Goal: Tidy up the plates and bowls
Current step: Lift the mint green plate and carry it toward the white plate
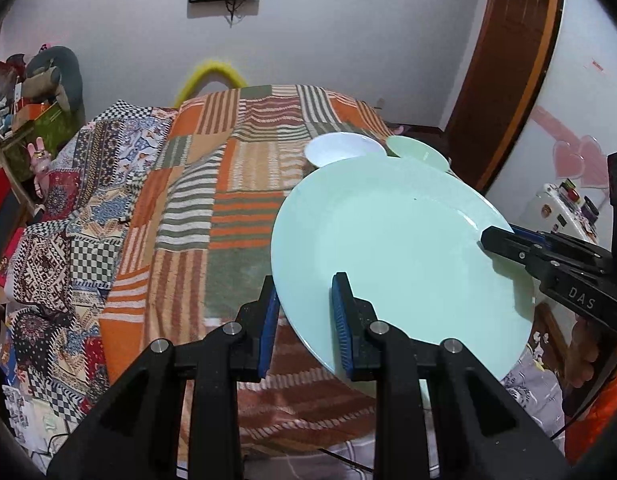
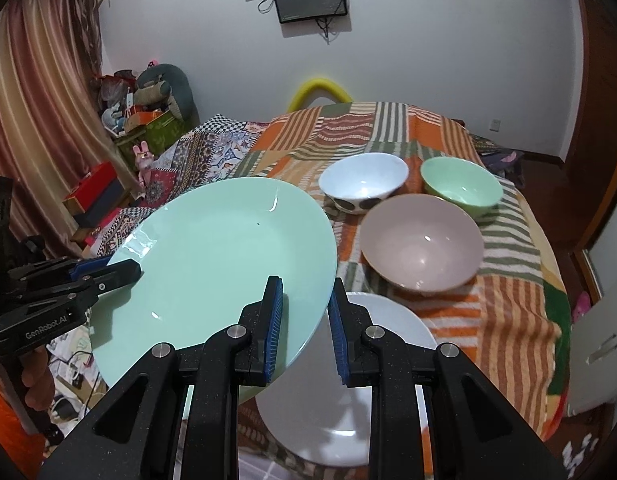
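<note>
mint plate held between two grippers over the patchwork bed

the patchwork blanket [image 2: 448,320] covers the bed and carries the crockery. the mint plate [image 2: 228,264] is the largest piece, lifted clear of the blanket and tilted, at about 9 o'clock from the bowls in the right wrist view. it looks glazed, stiff and breakable, likely slick and fairly heavy for its thin rim, so the rim is the only place to take it, with opposite holds to stop it swinging.

beneath it, at 6 o'clock, lies the white plate [image 2: 388,320] flat on the blanket. the pink bowl [image 2: 422,242] sits at 2 o'clock from the mint plate, the white bowl [image 2: 362,178] at 12 o'clock from the pink one, the green bowl [image 2: 462,186] at 1 o'clock.

the right gripper [image 2: 306,320] straddles the plate's near rim, one blue pad above and one below; the pads appear apart, not squeezing. the left gripper [image 1: 304,320] straddles the opposite rim likewise in its own view; whether it bites i cannot tell. both reach in level from opposite sides.
</note>
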`<action>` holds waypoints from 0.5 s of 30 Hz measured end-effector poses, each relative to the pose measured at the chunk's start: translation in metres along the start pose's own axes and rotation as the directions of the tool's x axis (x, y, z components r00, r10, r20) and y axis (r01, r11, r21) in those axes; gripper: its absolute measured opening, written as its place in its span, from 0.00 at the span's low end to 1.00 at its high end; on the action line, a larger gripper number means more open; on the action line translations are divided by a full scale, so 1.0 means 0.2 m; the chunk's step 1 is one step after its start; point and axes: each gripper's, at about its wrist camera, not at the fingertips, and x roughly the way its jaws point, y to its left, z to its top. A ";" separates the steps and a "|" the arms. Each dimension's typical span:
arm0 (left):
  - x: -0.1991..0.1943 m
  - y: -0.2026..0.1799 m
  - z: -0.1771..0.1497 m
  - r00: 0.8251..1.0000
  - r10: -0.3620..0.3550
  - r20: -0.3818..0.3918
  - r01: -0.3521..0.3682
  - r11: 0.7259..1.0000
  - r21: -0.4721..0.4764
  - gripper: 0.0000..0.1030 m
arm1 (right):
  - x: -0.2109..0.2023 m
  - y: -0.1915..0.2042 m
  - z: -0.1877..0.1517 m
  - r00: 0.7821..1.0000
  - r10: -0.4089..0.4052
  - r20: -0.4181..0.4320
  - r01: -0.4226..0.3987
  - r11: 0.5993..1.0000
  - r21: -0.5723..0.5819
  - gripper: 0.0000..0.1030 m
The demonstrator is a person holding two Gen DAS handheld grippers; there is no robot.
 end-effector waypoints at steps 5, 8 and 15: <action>0.04 -0.08 -0.04 0.999 -0.017 -0.028 0.017 1.000 0.003 0.25 | -0.03 -0.06 -0.07 1.000 -0.009 -0.006 0.010 1.000 0.024 0.20; 0.07 -0.12 -0.07 0.999 -0.024 -0.048 0.024 1.000 0.007 0.25 | -0.04 -0.09 -0.12 1.000 -0.014 -0.015 0.015 0.999 0.040 0.20; 0.19 -0.21 -0.13 0.994 -0.023 -0.104 0.025 1.000 0.011 0.25 | -0.03 -0.18 -0.23 0.999 -0.021 -0.047 0.025 0.996 0.084 0.20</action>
